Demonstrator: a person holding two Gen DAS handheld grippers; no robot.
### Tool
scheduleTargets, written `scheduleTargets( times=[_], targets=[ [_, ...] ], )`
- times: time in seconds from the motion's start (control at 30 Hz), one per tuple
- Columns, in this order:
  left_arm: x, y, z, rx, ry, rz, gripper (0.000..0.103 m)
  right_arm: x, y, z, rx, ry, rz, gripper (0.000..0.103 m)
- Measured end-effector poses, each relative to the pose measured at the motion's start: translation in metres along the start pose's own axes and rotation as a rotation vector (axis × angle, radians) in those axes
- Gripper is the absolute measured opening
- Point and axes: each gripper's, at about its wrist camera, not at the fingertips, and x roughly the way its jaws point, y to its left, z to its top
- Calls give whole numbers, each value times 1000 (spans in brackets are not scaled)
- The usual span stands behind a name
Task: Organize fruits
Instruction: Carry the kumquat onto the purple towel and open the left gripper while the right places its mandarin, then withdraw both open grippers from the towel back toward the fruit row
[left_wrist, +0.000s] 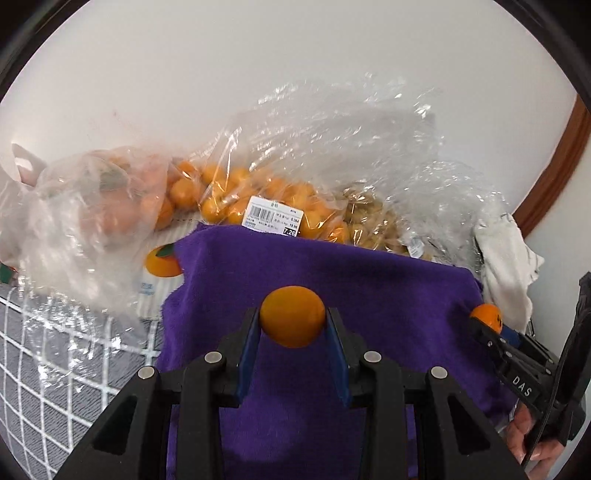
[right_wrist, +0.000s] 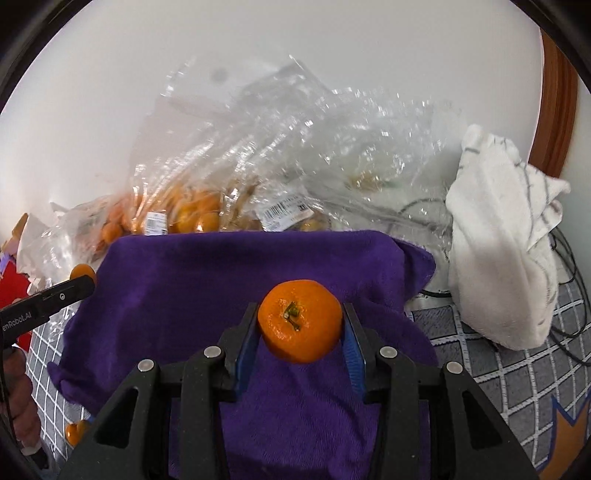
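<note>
1. The left gripper (left_wrist: 292, 322) points toward 12 o'clock in its own view, its blue-padded fingers (left_wrist: 246, 354) clamped on a small orange (left_wrist: 292, 316).
2. The right gripper (right_wrist: 300, 325) also points toward 12 o'clock, clamped on a stemmed orange (right_wrist: 299, 320).
3. Seen from the left camera, the right gripper sits at 3 o'clock, a bare hand (left_wrist: 524, 434) gripping its handle.

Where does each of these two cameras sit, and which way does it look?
Left wrist: on the left tool, looking along its fingers at its held orange; the right tool shows.
Right wrist: on the right tool, facing its stemmed orange; the left tool shows.
Shared: purple cloth, fruit bags.
</note>
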Motion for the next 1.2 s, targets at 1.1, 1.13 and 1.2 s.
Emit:
scheduleTargets(
  times=[1.1,1.13,1.2],
  targets=[
    [28,-17,-8,95,78,99,63,-1,1,-13,-6,13,-50,67],
    [25,-17,-8,98,72,105,63,-6,1,-13,1,7,-49,67],
    [16,-18,-6,103,57,104,62,-20,1,-16,15,-9,-43,67]
  ],
)
